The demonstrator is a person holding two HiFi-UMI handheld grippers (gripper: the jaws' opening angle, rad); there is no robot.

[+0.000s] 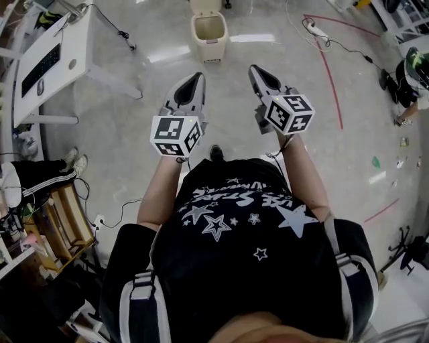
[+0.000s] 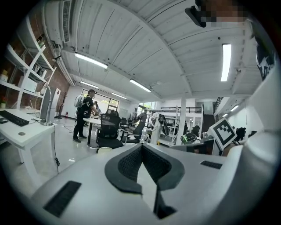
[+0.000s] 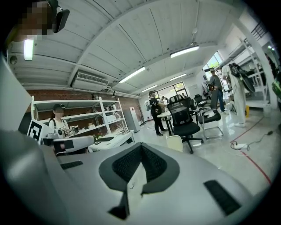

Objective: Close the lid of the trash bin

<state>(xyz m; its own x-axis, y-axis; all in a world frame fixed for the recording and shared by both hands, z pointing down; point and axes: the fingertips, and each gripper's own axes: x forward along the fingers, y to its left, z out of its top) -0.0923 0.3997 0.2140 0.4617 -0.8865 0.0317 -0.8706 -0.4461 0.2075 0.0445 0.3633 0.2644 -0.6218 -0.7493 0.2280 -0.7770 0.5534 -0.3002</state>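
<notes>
- The bin (image 1: 210,45) is parked on the floor, well ahead of both grippers, with its lid (image 1: 204,5) stood up at the back.
- The left gripper (image 1: 196,78) and right gripper (image 1: 255,70) are held with jaws pressed together, nothing caught in either.
- The lid is probably light, stiff, hinged plastic, so no grip should be needed. It can likely just be nudged down from its top edge.

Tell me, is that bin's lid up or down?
Up: the head view looks into the trash bin's hollow inside, its lid tipped back behind.
</notes>
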